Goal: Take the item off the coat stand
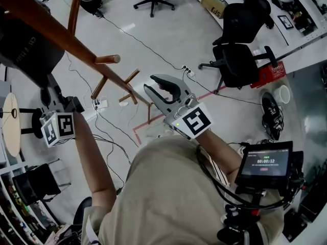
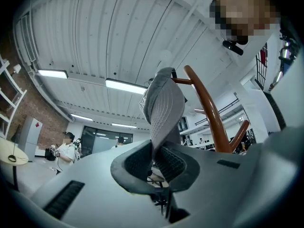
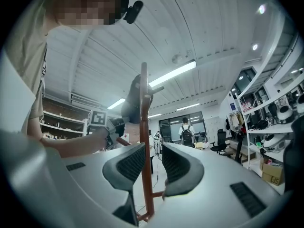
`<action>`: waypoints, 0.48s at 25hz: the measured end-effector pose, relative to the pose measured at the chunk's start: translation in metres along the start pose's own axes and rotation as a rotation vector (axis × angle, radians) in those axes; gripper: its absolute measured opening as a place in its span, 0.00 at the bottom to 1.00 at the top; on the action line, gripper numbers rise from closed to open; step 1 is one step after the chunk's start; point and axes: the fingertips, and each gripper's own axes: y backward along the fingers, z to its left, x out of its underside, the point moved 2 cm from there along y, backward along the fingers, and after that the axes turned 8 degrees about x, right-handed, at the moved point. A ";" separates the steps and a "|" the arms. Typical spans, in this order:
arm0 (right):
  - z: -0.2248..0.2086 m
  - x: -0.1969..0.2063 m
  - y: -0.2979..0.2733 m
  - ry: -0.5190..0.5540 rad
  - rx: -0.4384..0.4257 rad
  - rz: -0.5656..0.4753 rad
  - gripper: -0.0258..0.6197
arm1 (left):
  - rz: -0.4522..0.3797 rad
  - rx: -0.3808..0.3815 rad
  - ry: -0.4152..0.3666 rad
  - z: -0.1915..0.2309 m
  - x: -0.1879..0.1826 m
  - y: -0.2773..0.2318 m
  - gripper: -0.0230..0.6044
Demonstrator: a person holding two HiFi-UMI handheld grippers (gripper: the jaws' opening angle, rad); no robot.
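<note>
A brown wooden coat stand [image 1: 82, 47] slants from the upper left down to the floor in the head view. A dark grey cap-like fabric item [image 1: 23, 52] hangs at its top. My left gripper [image 1: 47, 90] reaches up under the item. In the left gripper view it [image 2: 159, 148] is shut on a fold of the grey fabric [image 2: 164, 103], beside a curved peg [image 2: 209, 113]. My right gripper [image 1: 149, 83] is open near the lower pegs. In the right gripper view the pole [image 3: 144, 127] shows in the gap of that gripper [image 3: 153, 158], with the item [image 3: 134, 99] on top.
Black office chairs [image 1: 240, 45] stand to the right and at the far end. Cables and a red tape outline [image 1: 140, 131] lie on the floor below the stand. Shoes [image 1: 272, 116] and a white cup [image 1: 281, 94] sit at the right. People stand far off [image 3: 186, 133].
</note>
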 end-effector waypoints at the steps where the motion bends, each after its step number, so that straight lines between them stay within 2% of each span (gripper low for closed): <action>1: 0.002 -0.001 -0.001 0.000 -0.001 -0.001 0.21 | 0.000 0.004 0.000 0.000 -0.002 0.001 0.09; 6: 0.008 -0.007 -0.004 0.003 -0.001 -0.034 0.21 | 0.003 0.028 0.010 -0.002 -0.002 0.001 0.09; 12: 0.004 0.010 0.010 -0.015 0.025 0.021 0.21 | 0.017 0.056 0.032 -0.016 0.014 -0.006 0.09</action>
